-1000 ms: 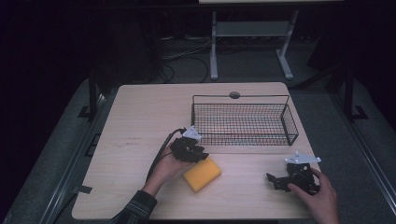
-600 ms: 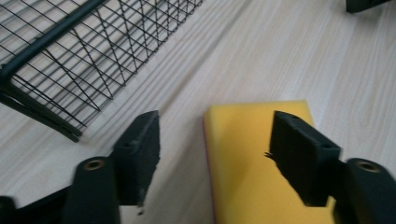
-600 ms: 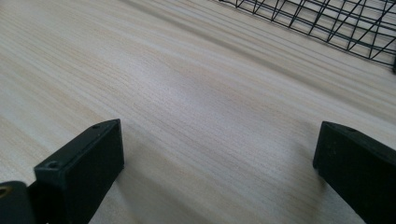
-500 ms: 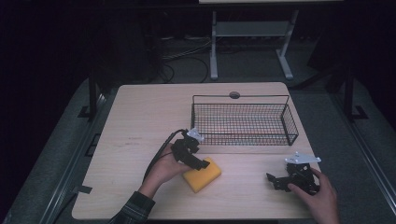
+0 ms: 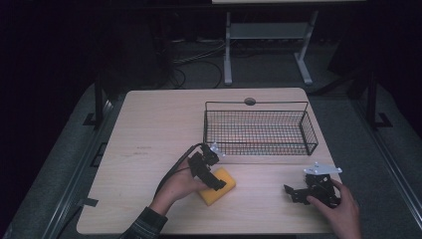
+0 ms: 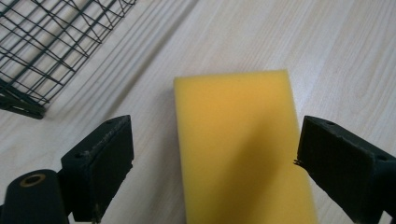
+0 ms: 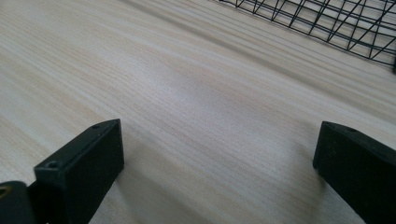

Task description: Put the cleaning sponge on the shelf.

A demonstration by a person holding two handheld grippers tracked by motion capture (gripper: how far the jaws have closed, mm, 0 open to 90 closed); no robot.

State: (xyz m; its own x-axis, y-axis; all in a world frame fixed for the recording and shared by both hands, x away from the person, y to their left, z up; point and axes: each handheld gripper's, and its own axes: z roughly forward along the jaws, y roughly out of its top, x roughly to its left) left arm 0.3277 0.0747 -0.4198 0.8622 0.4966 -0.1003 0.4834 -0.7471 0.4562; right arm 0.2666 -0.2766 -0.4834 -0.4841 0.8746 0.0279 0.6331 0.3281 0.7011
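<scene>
The big wooden table (image 5: 149, 129) holds everything. A black wire basket (image 5: 259, 127) sits on the far side, a bit to the right, open on top so things can be dropped in. It looks empty.

Near the front, left of the middle, a yellow sponge (image 5: 219, 186) lies flat on the table, close to the basket. The left gripper (image 6: 212, 154) is right over the sponge, tipped down at it. Its jaws are wide open, one on each side of the sponge, not touching it and holding nothing. I think they are set like that to squeeze it and lift it.

The right gripper (image 5: 298, 193) rests on the table at the near right, well away. Its jaws are open too and hold nothing, so it seems to be just waiting.
</scene>
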